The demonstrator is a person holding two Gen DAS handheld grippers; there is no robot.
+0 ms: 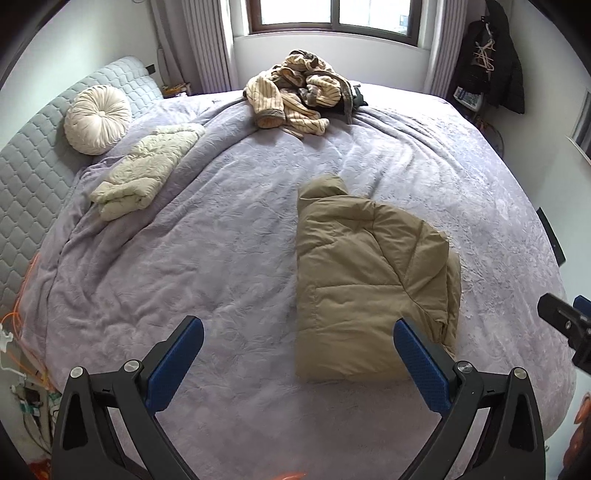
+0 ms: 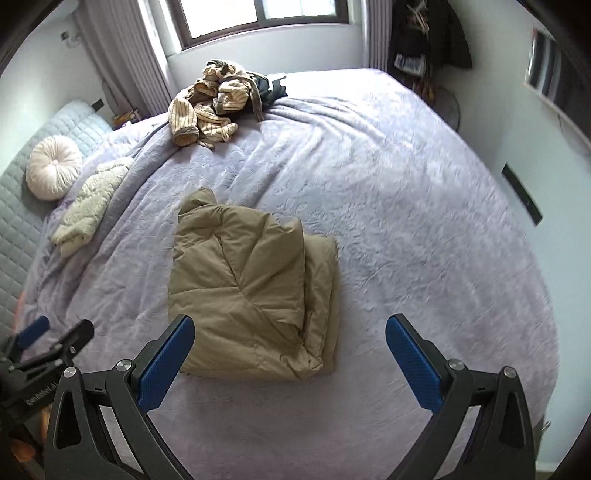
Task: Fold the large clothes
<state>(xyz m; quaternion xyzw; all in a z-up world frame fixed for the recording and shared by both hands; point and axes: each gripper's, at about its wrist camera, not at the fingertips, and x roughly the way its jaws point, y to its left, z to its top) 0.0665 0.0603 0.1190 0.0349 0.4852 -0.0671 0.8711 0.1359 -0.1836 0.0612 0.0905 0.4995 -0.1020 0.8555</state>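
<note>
While the folded jacket [image 1: 373,280] lay flat near the bed's [image 1: 221,229] front edge, you held both grippers above it. Your left gripper [image 1: 298,334] and right gripper [image 2: 290,334] were spread wide, gripping nothing. A striped pile [image 1: 299,92] sat by the window.

A bed [image 1: 240,221] covered by a lilac bedspread is shown. A round cream cushion [image 1: 96,119] is propped against the grey quilted headboard [image 1: 33,166]. A window [image 1: 332,16] flanked by curtains [image 1: 207,48] is seen beyond; orange cables [image 1: 22,314] are trailed at the left.
</note>
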